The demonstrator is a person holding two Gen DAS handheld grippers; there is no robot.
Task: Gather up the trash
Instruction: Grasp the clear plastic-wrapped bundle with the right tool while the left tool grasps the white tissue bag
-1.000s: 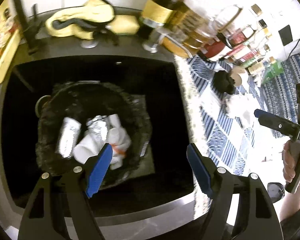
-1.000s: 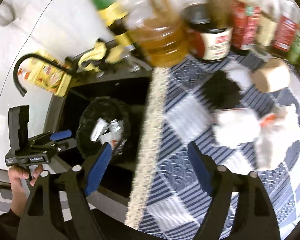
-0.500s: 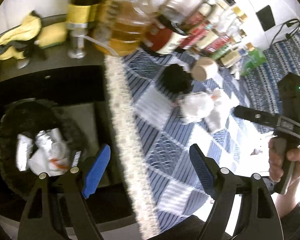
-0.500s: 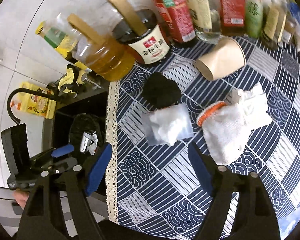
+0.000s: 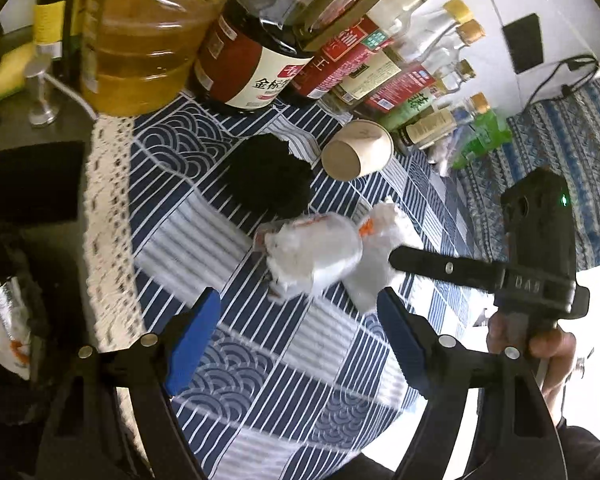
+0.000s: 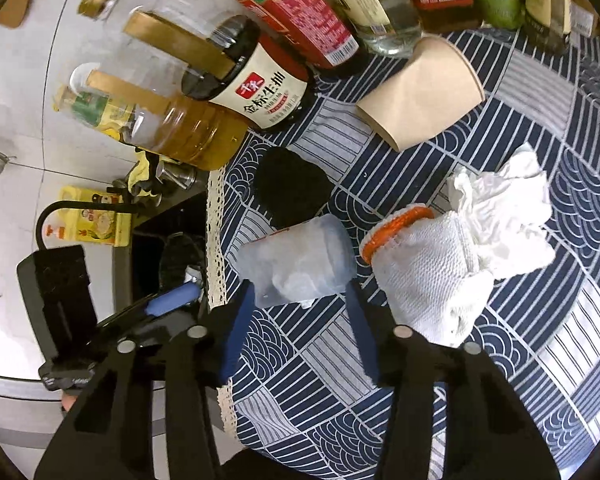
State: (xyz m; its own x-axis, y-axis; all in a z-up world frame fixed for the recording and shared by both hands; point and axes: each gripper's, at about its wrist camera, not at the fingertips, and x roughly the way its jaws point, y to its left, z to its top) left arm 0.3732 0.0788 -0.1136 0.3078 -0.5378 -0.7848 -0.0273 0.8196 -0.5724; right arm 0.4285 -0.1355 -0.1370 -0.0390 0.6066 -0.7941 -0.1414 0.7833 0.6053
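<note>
A clear plastic cup stuffed with tissue lies on its side on the blue patterned tablecloth. My right gripper is open, its blue pads on either side of the cup's near end. Beside the cup lie a white glove with an orange cuff, crumpled white tissue, a tipped brown paper cup and a black crumpled wad. My left gripper is open and empty above the cloth. The black trash bag in the sink holds wrappers.
Oil and soy sauce bottles and several condiment bottles line the back of the cloth. The dark sink lies left of the cloth's lace edge. A black faucet and yellow pack stand behind the sink.
My left gripper swung from over the trash bag rightward to above the tablecloth. My right gripper moved down to the plastic cup and its jaws narrowed around it.
</note>
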